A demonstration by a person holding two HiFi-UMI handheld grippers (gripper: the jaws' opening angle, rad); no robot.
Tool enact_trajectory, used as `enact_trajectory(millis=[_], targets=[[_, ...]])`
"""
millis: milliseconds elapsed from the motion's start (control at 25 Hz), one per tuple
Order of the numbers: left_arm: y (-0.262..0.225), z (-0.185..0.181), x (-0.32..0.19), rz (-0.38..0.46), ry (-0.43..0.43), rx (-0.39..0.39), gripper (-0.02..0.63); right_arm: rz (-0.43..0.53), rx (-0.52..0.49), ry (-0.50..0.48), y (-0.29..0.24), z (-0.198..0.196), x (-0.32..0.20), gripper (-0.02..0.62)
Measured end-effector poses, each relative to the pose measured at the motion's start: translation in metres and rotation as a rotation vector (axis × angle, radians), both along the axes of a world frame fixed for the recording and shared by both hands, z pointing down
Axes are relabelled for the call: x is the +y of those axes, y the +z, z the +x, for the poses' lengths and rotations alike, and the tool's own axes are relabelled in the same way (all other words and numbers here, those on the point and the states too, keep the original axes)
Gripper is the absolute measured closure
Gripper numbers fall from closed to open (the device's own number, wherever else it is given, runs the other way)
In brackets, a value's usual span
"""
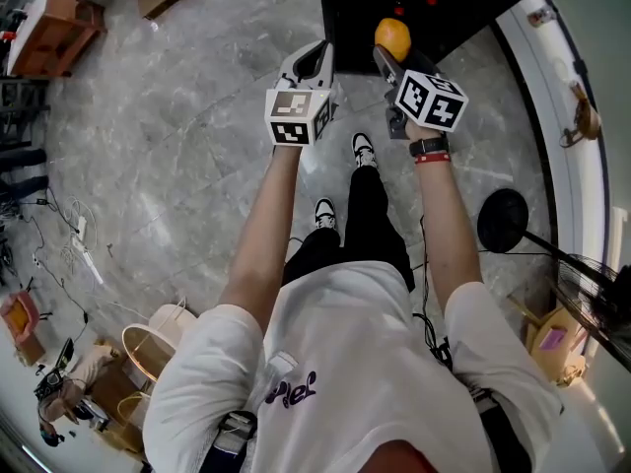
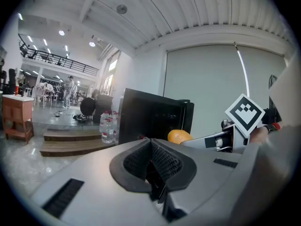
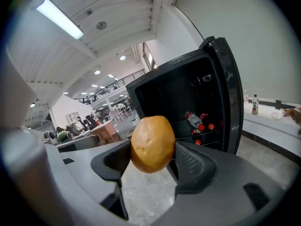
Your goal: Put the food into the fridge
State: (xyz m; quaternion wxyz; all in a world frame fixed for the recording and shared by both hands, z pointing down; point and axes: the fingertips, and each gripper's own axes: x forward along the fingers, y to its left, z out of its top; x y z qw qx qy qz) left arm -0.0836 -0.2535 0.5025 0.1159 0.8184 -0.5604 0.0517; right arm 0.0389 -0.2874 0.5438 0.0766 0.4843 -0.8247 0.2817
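My right gripper is shut on an orange, a round yellow-orange fruit pressed between both pads. In the head view the orange is held up in front of the small black fridge, whose door stands open. Inside the fridge several bottles with red caps lie on a wire shelf. My left gripper is shut with nothing in it, its pads together. It hovers to the left of the right gripper, near the fridge's left side. From the left gripper view the orange shows beside the fridge.
A grey marble floor spreads under me. A black round fan base stands at the right by a white curved counter. Cables and boxes lie at the left. Water bottles and steps lie beyond the fridge.
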Motion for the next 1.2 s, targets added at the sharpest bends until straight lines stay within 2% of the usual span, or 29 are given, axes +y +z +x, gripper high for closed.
enact_trajectory(millis=[240,760,1200], targets=[[0.010,-0.009,-0.016,0.003,-0.002,-0.010,0.588,-0.043,-0.043,0.002,0.013,-0.011,-0.024,0.288],[0.038,-0.021,-0.044,0.028,0.048,-0.030,0.588,-0.052,0.032,-0.006,0.052,-0.025,-0.073,0.288],[0.059,-0.009,-0.068,0.027,0.080,-0.016,0.588,-0.061,0.072,-0.023,0.078,-0.023,-0.109,0.288]])
